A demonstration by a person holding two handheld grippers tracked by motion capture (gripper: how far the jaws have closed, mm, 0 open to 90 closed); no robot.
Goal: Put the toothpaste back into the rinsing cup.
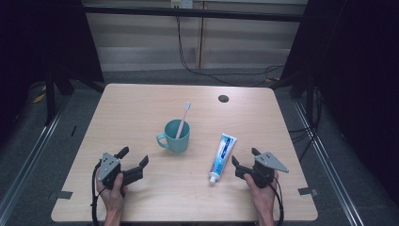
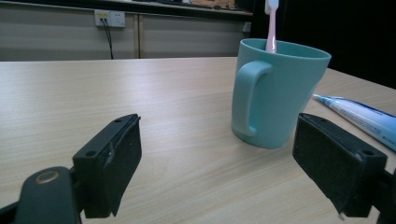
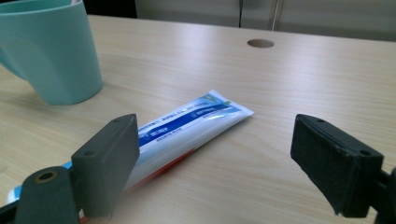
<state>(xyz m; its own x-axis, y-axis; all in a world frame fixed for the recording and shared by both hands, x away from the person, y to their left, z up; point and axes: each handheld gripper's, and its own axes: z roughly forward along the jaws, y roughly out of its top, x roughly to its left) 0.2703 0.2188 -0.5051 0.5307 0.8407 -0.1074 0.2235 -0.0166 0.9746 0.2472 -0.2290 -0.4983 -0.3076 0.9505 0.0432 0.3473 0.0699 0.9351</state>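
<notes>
While both tools are resting low on the surface (image 1: pixel 141 108), the work in hand is looking like readying the toothbrush things:

Left tool (image 1: pixel 133 160): jaws are standing wide apart, holding nothing, pointing toward the mug (image 1: pixel 175 136), which is sitting near the middle of the surface.

Right tool (image 1: pixel 245 162): jaws are likewise gaping and empty, sitting just beside the cap end of the toothpaste tube (image 1: pixel 223 157), which is lying flat to the right of the mug, cap toward the person.

Tube handling: I am judging it soft and light, with a glossy skin that is likely slipping under a weak pinch; squeezing the belly hard is risking paste pushing out, so gripping across the firmer shoulder near the cap, or the flat crimped tail, is looking wiser.

Mug handling: it is appearing rigid, smooth and heavier than the rest; the handle (image 2: pixel 247 98) is facing the left tool and is offering the surest hold, while the round wall is seeming too wide and slick.

Toothbrush (image 1: pixel 183 120): thin, stiff and light, leaning inside the mug; taking the shaft just above the rim is seeming best.

Hidden: the toothbrush's lower end is sitting out of sight inside the mug, its head is being cut off in the left gripper view, the tube's cap is being covered by a jaw in the right gripper view, and the print on the tube is staying too small to read.
</notes>
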